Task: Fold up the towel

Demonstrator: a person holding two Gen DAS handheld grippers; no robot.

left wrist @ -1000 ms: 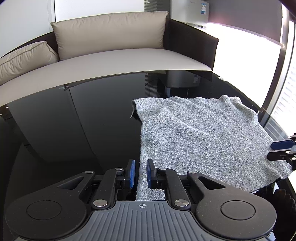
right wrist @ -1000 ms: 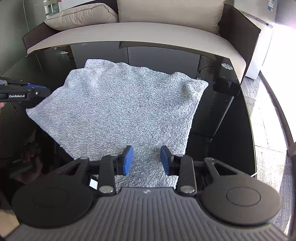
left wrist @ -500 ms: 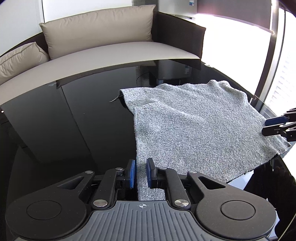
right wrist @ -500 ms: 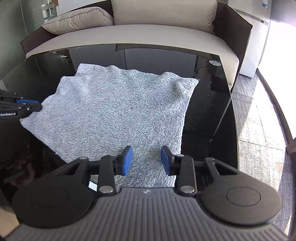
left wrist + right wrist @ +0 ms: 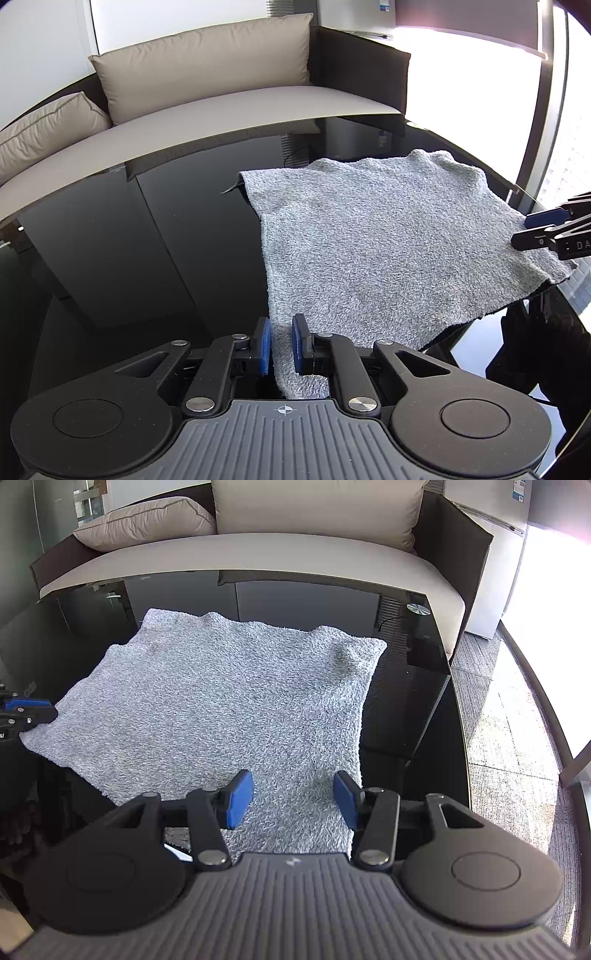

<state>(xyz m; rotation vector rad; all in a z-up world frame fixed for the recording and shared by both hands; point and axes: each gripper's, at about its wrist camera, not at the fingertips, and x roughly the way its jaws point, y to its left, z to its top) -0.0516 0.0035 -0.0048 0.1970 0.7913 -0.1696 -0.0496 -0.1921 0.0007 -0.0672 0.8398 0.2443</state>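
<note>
Soft, limp grey towel (image 5: 388, 240) on a black glass table (image 5: 147, 240): left gripper (image 5: 281, 345) pinches 1 near corner, right gripper (image 5: 293, 799) gapes over the other; best held by its corners.

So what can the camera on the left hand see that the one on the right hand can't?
Only the left wrist view shows the left gripper from behind, its jaws nearly together around the towel's near left corner, and a small tag sticking out at the far left corner. Only the right wrist view shows the right gripper with jaws wide apart over the towel's near right part, a round metal disc on the table's far corner, and carpet beyond. Both show the grey towel spread on the black glass table, and the beige sofa behind.
</note>
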